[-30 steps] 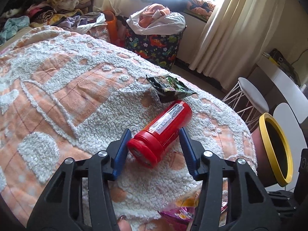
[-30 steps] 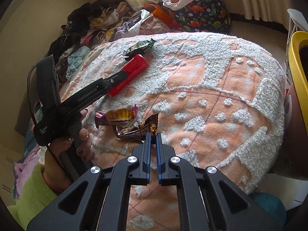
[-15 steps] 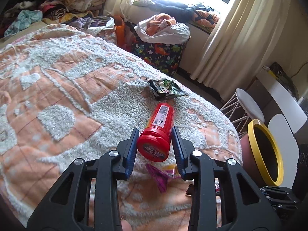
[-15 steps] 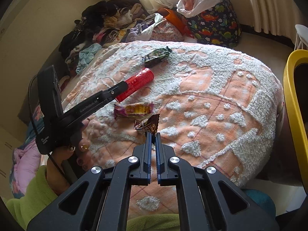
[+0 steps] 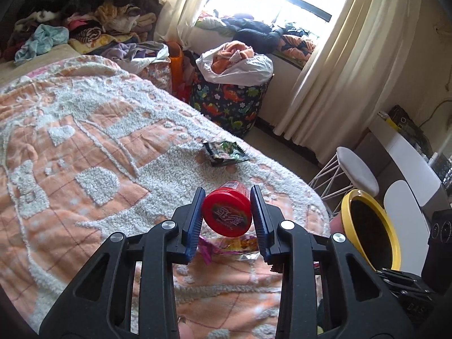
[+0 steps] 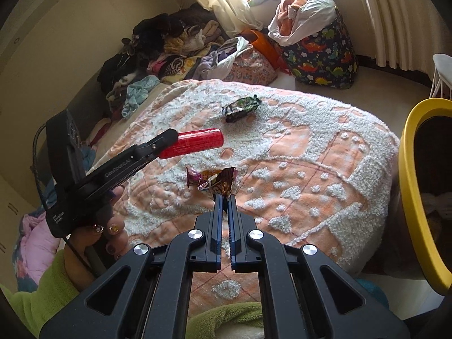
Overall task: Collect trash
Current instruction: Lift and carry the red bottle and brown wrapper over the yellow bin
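Observation:
My left gripper [image 5: 227,210] is shut on a red tube can [image 5: 228,212], lifted clear of the orange-and-white bedspread [image 5: 84,147]; the right wrist view shows the can [image 6: 195,142] held level in the air. My right gripper [image 6: 224,197] is shut on a brown shiny wrapper [image 6: 224,183], raised above the bed. A purple-and-yellow snack wrapper [image 6: 202,176] lies on the bed just behind it, and shows under the can in the left wrist view [image 5: 226,244]. A dark green snack bag [image 5: 224,155] lies farther out on the bed [image 6: 241,108].
A yellow-rimmed bin [image 5: 370,237] stands beside the bed on the right [image 6: 418,192]. A white stool [image 5: 357,173] and a dinosaur-print laundry basket [image 5: 228,104] stand on the floor. Clothes are piled at the bed's far end [image 5: 70,28].
My left gripper closed on the red can and lifted it off the bed, end toward the camera. My right gripper rose with the brown wrapper, away from the purple one.

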`<state>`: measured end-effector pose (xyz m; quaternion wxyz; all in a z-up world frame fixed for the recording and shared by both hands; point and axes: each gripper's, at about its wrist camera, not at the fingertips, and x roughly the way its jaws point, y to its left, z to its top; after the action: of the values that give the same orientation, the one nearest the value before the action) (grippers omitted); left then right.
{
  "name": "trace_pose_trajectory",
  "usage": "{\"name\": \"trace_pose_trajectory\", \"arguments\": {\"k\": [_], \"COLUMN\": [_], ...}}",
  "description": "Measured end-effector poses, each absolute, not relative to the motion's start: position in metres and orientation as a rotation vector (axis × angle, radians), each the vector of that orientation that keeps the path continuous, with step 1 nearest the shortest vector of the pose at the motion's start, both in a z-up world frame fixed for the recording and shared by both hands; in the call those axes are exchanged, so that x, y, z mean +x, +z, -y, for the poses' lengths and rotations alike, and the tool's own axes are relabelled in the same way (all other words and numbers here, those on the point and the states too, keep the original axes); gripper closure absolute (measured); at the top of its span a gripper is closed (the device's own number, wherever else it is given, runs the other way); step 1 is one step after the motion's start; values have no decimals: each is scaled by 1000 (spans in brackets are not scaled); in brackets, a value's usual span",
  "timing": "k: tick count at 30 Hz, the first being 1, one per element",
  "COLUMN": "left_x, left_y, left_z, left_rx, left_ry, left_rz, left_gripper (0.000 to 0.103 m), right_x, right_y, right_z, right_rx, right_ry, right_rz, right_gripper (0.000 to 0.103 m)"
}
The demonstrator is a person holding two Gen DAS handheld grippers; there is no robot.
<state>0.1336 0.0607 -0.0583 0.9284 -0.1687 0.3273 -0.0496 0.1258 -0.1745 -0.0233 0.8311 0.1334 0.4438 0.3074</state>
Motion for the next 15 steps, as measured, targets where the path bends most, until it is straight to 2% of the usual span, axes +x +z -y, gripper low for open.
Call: {"name": "trace_pose_trajectory", "arguments": {"k": [15], "left_x": [130], "left_y": [-29], "left_z": [-25], "left_rx": [-308], "left_ry": [-157], "left_rz": [-629], "left_gripper": [77], "right_x": [126], "right_y": [2], "right_z": [223], "right_rx": [356], "right_ry": [584], "right_rz": [-850], "right_gripper": [99]}}
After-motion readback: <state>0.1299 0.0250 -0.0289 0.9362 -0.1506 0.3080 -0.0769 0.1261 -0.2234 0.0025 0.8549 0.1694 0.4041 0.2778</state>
